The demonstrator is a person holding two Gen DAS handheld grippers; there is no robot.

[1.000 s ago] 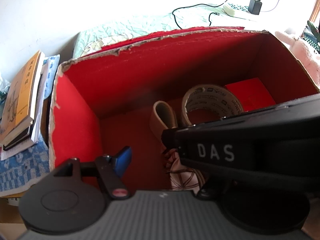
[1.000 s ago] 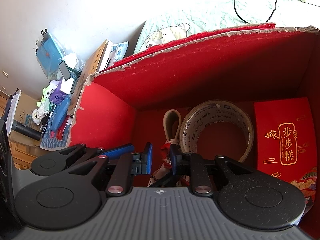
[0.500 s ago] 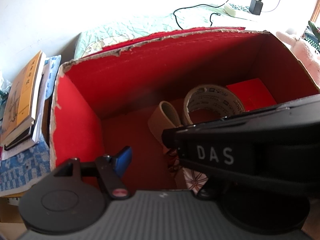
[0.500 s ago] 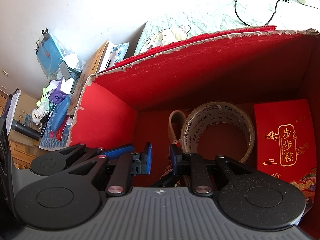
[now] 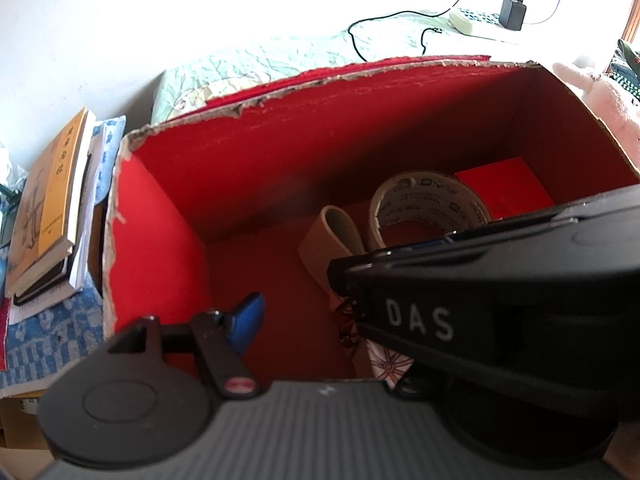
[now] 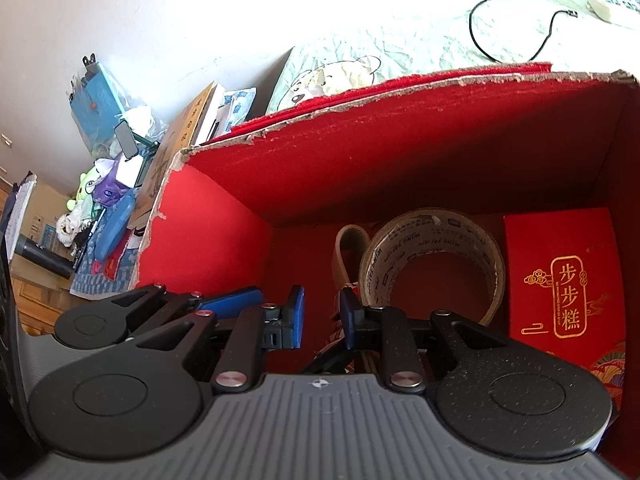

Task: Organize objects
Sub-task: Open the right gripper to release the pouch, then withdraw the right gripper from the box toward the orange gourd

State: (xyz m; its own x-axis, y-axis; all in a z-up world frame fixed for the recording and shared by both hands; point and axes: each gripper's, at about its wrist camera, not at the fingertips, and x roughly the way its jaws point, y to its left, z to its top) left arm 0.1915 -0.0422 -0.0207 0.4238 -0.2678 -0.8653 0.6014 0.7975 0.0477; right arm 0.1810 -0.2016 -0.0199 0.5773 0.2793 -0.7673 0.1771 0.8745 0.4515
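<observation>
A red cardboard box (image 5: 160,248) with torn edges holds a roll of clear tape (image 5: 428,208), a beige folded strap (image 5: 332,236), a patterned item (image 5: 388,364) and a red packet with gold characters (image 6: 564,276). My right gripper (image 6: 322,316) hangs inside the box (image 6: 208,240), open with nothing between its blue pads, just above the patterned item and beside the tape roll (image 6: 432,264). Of my left gripper only the left blue finger (image 5: 248,320) shows over the box's near edge. The right gripper's black body (image 5: 500,300) hides its other finger.
Books (image 5: 48,208) are stacked on a blue cloth left of the box. A light green bedsheet (image 5: 280,60) lies behind, with a black cable (image 5: 384,24) and a power strip with an adapter (image 5: 512,12). A pink plush (image 5: 600,92) is at the right. Clutter (image 6: 100,184) fills the far left.
The right gripper's pads have spread apart, from nearly shut around the patterned item to open. The strap has tilted slightly. The left gripper has barely moved.
</observation>
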